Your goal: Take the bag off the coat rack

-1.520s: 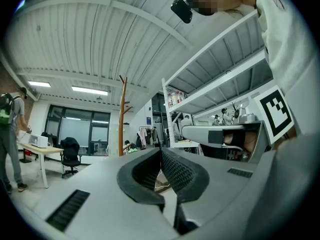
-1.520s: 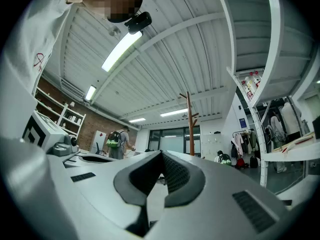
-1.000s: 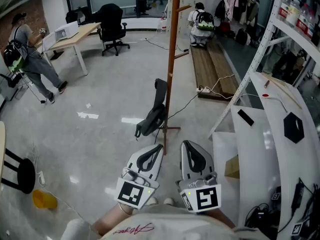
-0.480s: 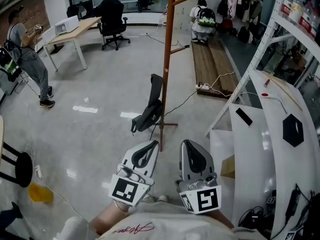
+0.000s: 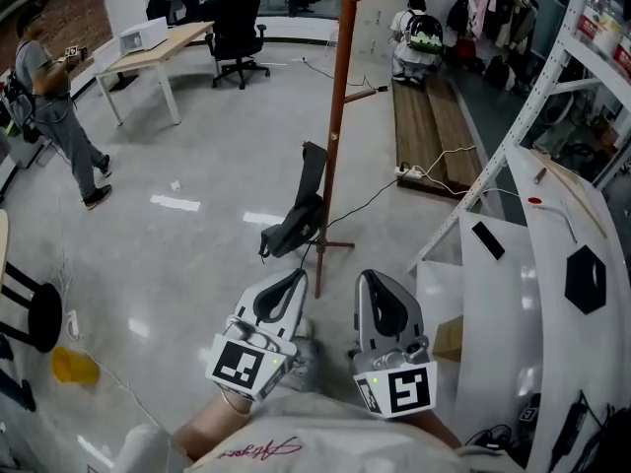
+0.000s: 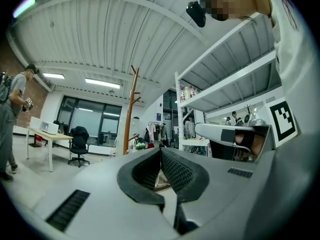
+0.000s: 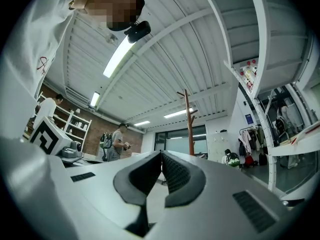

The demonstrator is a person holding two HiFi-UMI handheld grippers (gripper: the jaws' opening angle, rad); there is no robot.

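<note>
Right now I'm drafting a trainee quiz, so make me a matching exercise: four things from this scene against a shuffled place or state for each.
Things:
1. black bag
2. office chair
3. yellow object
4. left claw

Places or states:
A. shut, nothing in it
B. on the floor, lower left of the head view
C. hanging on the coat rack
D. beside the wooden desk

Pairs: 1-C, 2-D, 3-B, 4-A
</note>
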